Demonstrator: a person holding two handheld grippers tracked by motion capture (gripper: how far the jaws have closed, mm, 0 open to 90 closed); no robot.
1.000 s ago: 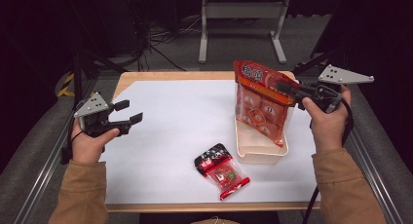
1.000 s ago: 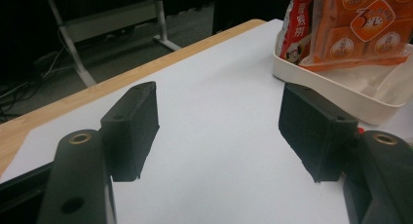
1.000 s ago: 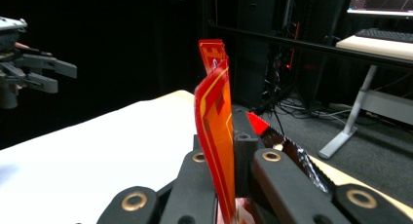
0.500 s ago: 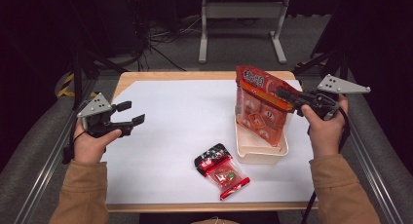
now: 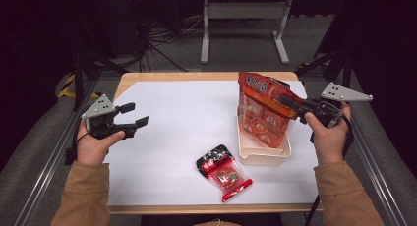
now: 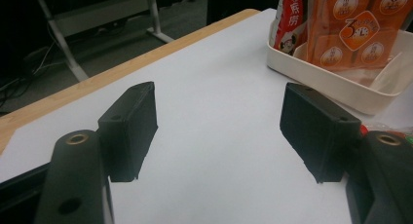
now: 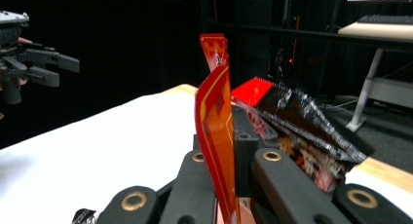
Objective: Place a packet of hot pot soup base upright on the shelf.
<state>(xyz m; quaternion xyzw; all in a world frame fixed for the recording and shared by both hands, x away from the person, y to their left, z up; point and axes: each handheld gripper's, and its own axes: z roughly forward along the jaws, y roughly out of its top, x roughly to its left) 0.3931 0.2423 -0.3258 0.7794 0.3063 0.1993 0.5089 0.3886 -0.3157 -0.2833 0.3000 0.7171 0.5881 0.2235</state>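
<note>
While two tools are seen in the high view, one thing alone is gripped: the right tool (image 5: pixel 284 101) is clamped on the upper edge of an orange snack bag (image 5: pixel 260 113), which is held upright with its lower end inside a cream tray (image 5: pixel 260 157) at the right of the white surface (image 5: pixel 187 118). One tray is counted, and behind the orange bag a second, darker packet is partly glimpsed in it. A single red-and-black packet (image 5: pixel 223 171) is seen lying flat on the surface, just in front of the tray and apart from it. The left tool (image 5: pixel 133 115) is held above the left part of the surface, well apart from the tray, with its jaws spread and nothing between them. From the left gripper view, two black jaws are seen standing wide over bare white surface, and the cream tray (image 6: pixel 341 85) with the orange snack bag (image 6: pixel 355 29) in it is placed at the upper right. From the right gripper view, the orange snack bag (image 7: pixel 216 131) is seen edge-on, pinched between the closed jaws, with one dark foil packet (image 7: pixel 302 121) just beside it on the right and the left tool (image 7: pixel 58 65) far off at the upper left, its jaws apart.
</note>
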